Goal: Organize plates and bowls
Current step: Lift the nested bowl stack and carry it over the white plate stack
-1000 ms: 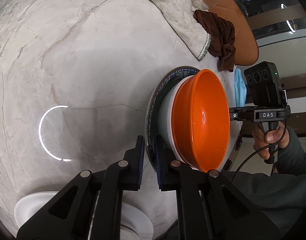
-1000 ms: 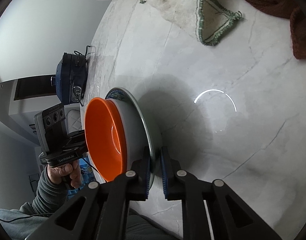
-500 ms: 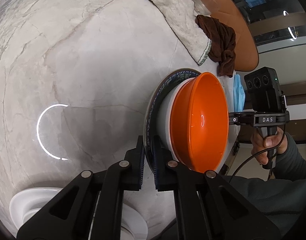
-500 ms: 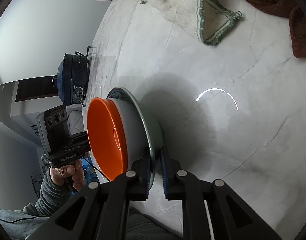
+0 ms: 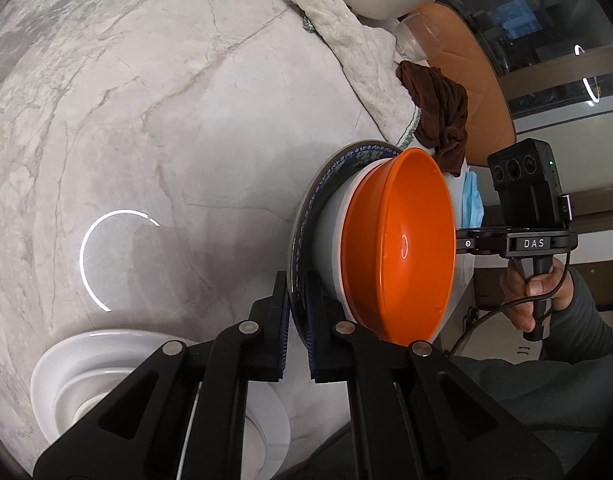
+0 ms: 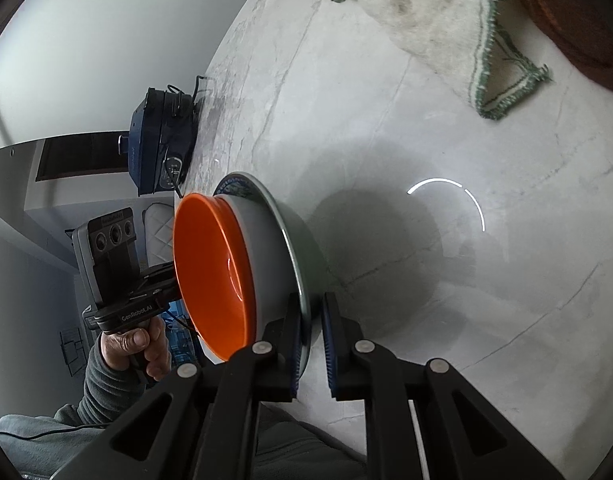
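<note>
Orange is the colour of the bowl that sits nested inside a white bowl, and both rest on a blue-patterned plate; this plate is the landmark for everything else. The left gripper has its jaws closed narrow on one edge of the plate's rim, the rim running between the two pads. The right gripper pinches the opposite edge of the same plate in the same way, with the orange bowl and the white bowl stacked on the plate's upper face. Seen from the two wrist cameras, the stack appears clear of the grey marble desk, with a soft shadow on the stone behind it. In the left wrist view, the person's right hand shows beyond the plate, gripping a handle; in the right wrist view, the left hand does likewise on the far side of the plate. Beyond the plate lie a white towel and a brown cloth, and a blue face mask shows just past the bowls. Beside the left gripper, apart from the plate, a stack of white dishes stands on the desk.
</note>
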Tool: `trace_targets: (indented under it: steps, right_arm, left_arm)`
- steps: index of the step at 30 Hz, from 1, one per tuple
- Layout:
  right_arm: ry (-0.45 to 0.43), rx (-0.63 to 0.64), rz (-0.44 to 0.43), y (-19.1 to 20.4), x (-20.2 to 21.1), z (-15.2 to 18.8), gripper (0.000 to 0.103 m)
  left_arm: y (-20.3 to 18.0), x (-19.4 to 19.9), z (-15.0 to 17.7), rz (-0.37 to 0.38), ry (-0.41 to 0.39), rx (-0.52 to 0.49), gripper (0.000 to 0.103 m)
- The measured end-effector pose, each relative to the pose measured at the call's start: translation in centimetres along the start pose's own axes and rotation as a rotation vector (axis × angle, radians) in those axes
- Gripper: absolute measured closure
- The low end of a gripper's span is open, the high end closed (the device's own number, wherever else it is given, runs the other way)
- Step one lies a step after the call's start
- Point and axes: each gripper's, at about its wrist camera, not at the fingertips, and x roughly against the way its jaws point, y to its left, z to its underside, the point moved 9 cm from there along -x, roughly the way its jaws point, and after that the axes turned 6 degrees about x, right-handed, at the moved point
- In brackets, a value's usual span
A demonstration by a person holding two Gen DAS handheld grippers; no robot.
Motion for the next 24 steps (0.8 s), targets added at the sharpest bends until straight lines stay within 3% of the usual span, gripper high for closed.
trace_targets:
  steps: [11,24]
  right_arm:
    - [0.092,0.112,-0.027,5.6,-3.3,-1.6,0.089]
    - [0.228,0.233,-0.069,12.6,-9.6,-0.8,0.089]
  left_arm:
    - [3.5,6.6,3.2,-0.019,-0.098,0.115,0.099]
    - [8.7,13.7,9.1,-0.044,-0.22,0.266,0.1]
